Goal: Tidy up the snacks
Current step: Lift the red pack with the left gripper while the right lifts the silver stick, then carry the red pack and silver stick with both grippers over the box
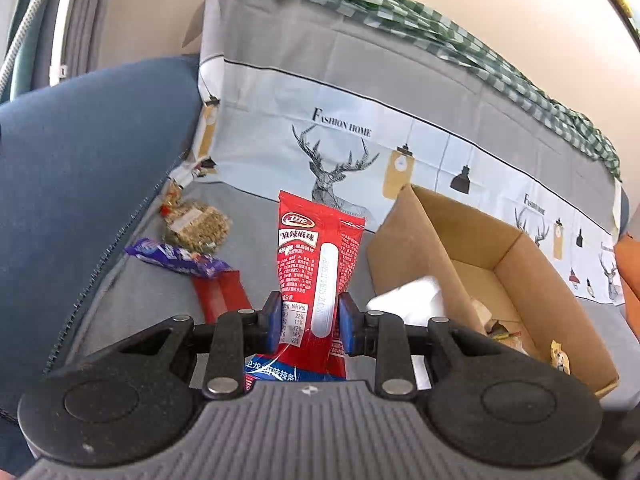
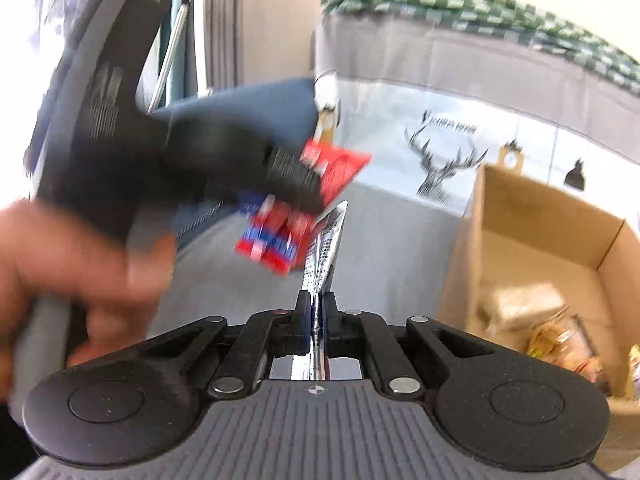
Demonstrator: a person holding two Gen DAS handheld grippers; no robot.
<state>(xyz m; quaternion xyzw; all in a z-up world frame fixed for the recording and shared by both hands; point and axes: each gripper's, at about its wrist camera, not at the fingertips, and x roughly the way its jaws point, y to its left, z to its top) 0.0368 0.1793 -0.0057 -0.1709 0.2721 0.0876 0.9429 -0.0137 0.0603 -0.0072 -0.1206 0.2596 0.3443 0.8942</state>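
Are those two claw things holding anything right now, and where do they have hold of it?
Yes, both. The left gripper pinches a red snack packet near its lower end. The right gripper is clamped on a thin silver packet, also at its lower end.

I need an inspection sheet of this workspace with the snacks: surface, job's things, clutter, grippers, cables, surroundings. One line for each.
Surface: grey sofa seat, printed deer cover behind it.
Job's things: red snack packet held upright; silver packet pinched at its edge; purple packet, red wrapper and grain bar lying on the seat; open cardboard box with some snacks inside.
Clutter: nothing seen.
Grippers: left gripper shut on the red snack packet; right gripper shut on the silver packet.
Cables: nothing seen.
Surroundings: blue cushion at left, green checked cloth on the backrest.
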